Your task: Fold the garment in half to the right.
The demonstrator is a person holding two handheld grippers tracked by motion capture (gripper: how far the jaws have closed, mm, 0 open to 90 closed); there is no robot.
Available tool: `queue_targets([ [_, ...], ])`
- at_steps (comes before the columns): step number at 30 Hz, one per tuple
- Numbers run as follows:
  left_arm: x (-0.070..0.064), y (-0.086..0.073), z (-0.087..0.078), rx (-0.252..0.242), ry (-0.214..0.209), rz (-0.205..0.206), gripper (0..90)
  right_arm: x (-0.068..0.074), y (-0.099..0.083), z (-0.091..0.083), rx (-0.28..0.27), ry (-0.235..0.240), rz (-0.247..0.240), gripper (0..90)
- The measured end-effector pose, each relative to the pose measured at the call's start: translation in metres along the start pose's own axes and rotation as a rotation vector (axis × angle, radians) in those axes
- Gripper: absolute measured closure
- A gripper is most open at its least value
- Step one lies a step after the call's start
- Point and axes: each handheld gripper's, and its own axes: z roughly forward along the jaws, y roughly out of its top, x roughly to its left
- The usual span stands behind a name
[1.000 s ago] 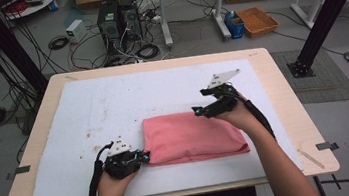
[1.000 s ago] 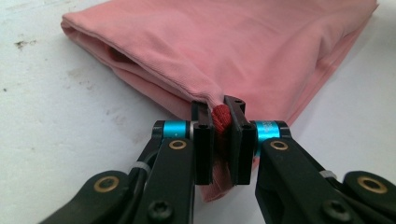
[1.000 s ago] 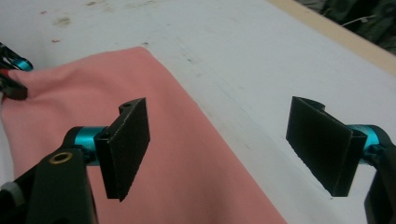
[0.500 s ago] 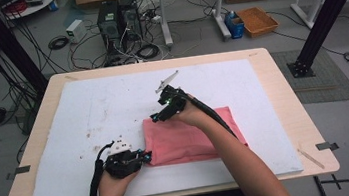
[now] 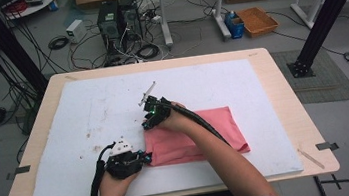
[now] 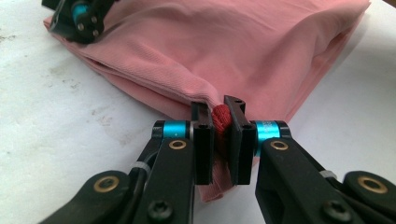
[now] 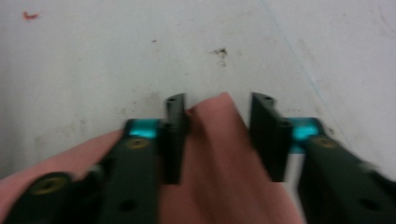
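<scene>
A folded pink cloth [image 5: 171, 151] lies on the white mat [image 5: 211, 83], toward the near right. My left gripper [image 5: 139, 158] is shut on the cloth's near-left corner, where the fabric [image 6: 261, 56] bunches between the jaws of this left gripper [image 6: 218, 116]. My right gripper [image 5: 151, 118] is at the cloth's far-left corner. In the right gripper view, my right gripper [image 7: 219, 105] stands open. Its jaws straddle a raised fold of the cloth [image 7: 219, 158], which touches the left jaw. The right gripper [image 6: 79, 18] also appears far off in the left gripper view.
The wooden table [image 5: 279, 65] carries the mat, which is stained at left. My right forearm crosses the cloth. On the floor behind are computer towers [image 5: 117, 19], cables and an orange basket [image 5: 258, 19]. A black frame post [image 5: 323, 14] stands at right.
My right gripper has swept left along the cloth's far edge, from its right end to its far-left corner. The left gripper has kept its hold and place.
</scene>
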Motion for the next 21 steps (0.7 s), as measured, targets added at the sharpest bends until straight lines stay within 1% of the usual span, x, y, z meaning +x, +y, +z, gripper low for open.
queue_targets([
  [1, 0.0, 0.0, 0.0, -0.003, 0.001, -0.002, 82.3, 0.001, 0.0, 0.0, 0.002, 0.011, -0.016, 77.8],
  [2, 0.001, 0.0, 0.0, 0.0, 0.0, -0.001, 82.3, 0.004, 0.001, 0.0, 0.005, 0.012, -0.027, 83.2],
  [3, 0.001, -0.001, 0.0, -0.004, -0.001, -0.006, 82.2, 0.007, 0.002, 0.001, 0.008, 0.008, -0.053, 84.9],
  [4, 0.002, -0.001, -0.001, 0.001, -0.001, -0.004, 82.2, 0.01, 0.003, 0.001, 0.011, -0.007, -0.075, 85.7],
  [5, 0.002, -0.001, -0.002, -0.001, 0.001, -0.006, 82.2, 0.011, 0.004, 0.001, 0.011, -0.014, -0.091, 86.0],
  [6, 0.002, -0.002, -0.003, -0.007, 0.0, -0.009, 82.2, 0.012, 0.004, 0.0, 0.017, -0.015, -0.086, 86.5],
  [8, 0.004, -0.003, -0.007, -0.014, -0.003, -0.019, 82.2, 0.012, 0.005, -0.001, 0.009, -0.011, -0.091, 86.8],
  [9, 0.005, -0.003, -0.009, -0.016, -0.003, -0.024, 82.2, 0.012, 0.006, -0.002, -0.004, -0.014, -0.098, 86.8],
  [11, 0.007, -0.004, -0.012, -0.025, -0.006, -0.034, 82.2, 0.013, 0.008, -0.006, -0.04, -0.013, -0.094, 86.9],
  [13, 0.009, -0.004, -0.015, -0.033, -0.006, -0.037, 82.3, 0.015, 0.011, -0.009, -0.064, -0.016, -0.098, 86.8],
  [14, 0.009, -0.003, -0.017, -0.042, -0.011, -0.044, 82.3, 0.015, 0.012, -0.011, -0.072, -0.019, -0.099, 86.8],
  [16, 0.01, 0.0, -0.022, -0.06, -0.021, -0.041, 82.3, 0.015, 0.013, -0.015, -0.097, -0.023, -0.102, 86.8],
  [17, 0.01, 0.001, -0.023, -0.073, -0.029, -0.046, 82.3, 0.015, 0.013, -0.019, -0.108, -0.017, -0.097, 86.8],
  [19, 0.009, 0.006, -0.025, -0.089, -0.043, -0.041, 82.2, 0.013, 0.012, -0.027, -0.13, -0.013, -0.086, 86.8],
  [21, 0.007, 0.011, -0.025, -0.107, -0.066, -0.041, 82.3, 0.012, 0.01, -0.038, -0.159, -0.01, -0.08, 86.8],
])
